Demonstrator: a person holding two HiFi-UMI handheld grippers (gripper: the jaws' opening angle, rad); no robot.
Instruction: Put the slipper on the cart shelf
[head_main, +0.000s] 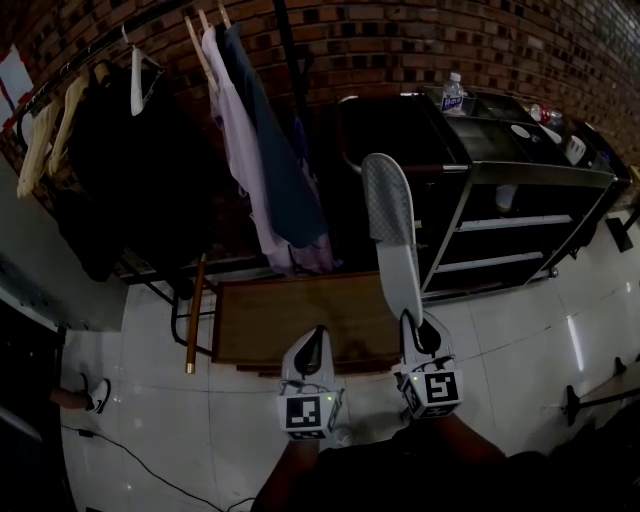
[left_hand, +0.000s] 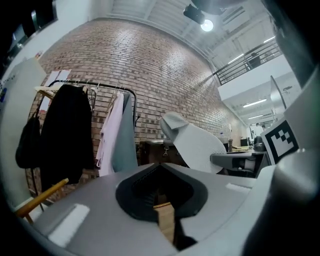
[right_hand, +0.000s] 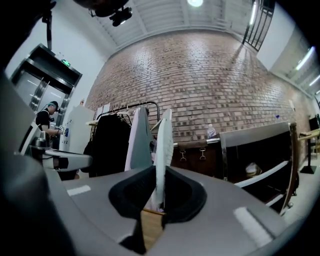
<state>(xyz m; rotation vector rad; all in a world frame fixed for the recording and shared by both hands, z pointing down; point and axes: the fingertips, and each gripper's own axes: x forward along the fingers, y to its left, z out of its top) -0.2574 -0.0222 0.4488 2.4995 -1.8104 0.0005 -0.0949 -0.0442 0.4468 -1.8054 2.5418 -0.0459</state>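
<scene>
Right gripper (head_main: 413, 325): its fingers are clenching one end of the pale slipper (head_main: 388, 215), which is standing upright in the air, well apart from the black cart (head_main: 520, 175). Left gripper (head_main: 314, 338) is idling, fingers closed on nothing. Pickup is looking done; placing on a shelf (head_main: 512, 222) is remaining.

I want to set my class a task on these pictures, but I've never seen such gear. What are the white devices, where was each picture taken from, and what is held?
There is no robot here: a person holds a two-jaw gripper in each hand. One picture comes from a camera on the person's head, looking down. The other two come from cameras riding on each gripper, looking along its jaws. The right gripper pinches a pale slipper by one end. The left gripper is shut and empty. Ahead stands a black cart with shelves and a bottle on top. Clothes hang at the left.
</scene>
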